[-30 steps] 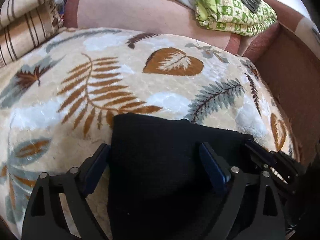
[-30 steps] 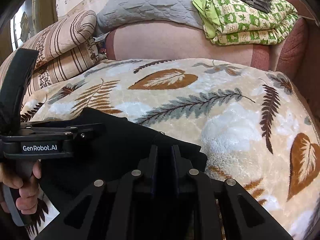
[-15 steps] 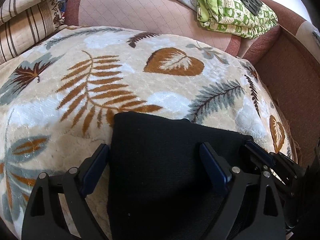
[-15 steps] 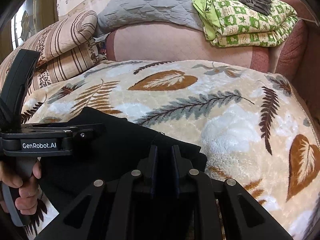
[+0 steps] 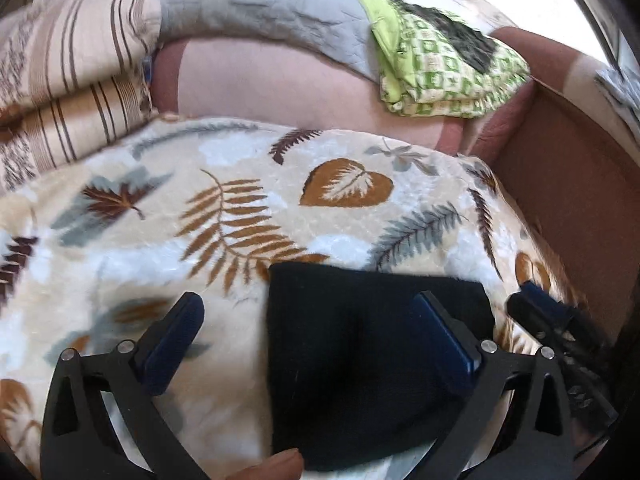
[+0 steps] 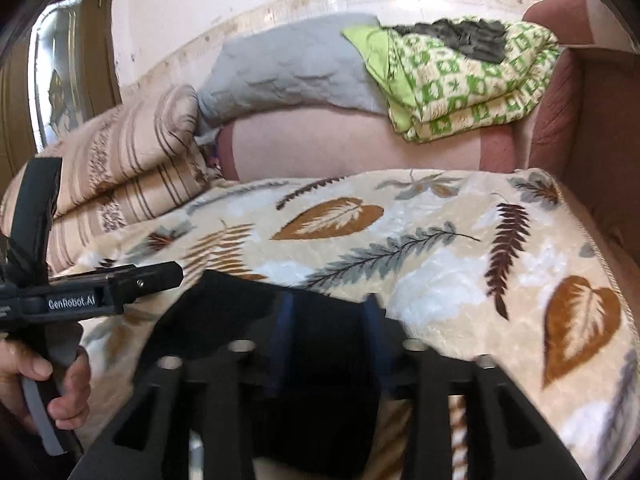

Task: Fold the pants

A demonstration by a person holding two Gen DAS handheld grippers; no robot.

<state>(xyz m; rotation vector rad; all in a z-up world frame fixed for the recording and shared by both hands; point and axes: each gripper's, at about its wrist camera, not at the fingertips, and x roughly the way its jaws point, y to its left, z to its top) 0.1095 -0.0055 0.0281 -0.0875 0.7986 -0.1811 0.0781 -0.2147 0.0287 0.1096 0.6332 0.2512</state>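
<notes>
Nearest, item one: left gripper (image 5: 308, 344), jaws opening and spread wide, one blue pad over the bare blanket, the other over dark cloth, nothing pinched between them; the hand (image 6: 44, 380) that carries it shows in the right view, wrapped round the handle. Item two: right gripper (image 6: 326, 332), jaws opening, parted above the dark cloth; the pads look clear of it, though blur leaves that a little unsure. Item three: pants (image 5: 372, 352), black, folded into a compact rectangular packet, lying flat on the near part of the leaf-patterned blanket (image 5: 224, 216), squarely beneath both grippers. Judged handling: soft, light, limp knit that will sag and unfold if lifted by one point; not slippery on the plush pile, not fragile. Best hold appears to be the two corners of one folded edge, all layers pinched together, one gripper per corner. The fold looks near complete or complete. Further back, item four: striped pillows (image 5: 68, 92), stacked at the left. Item five: sofa back (image 5: 272, 88), pink-brown, behind the blanket. Item six: grey quilt (image 5: 256, 12) draped over it. Farthest, item seven: folded green patterned bedding (image 5: 436, 76) with a dark garment (image 5: 444, 36) on top.
</notes>
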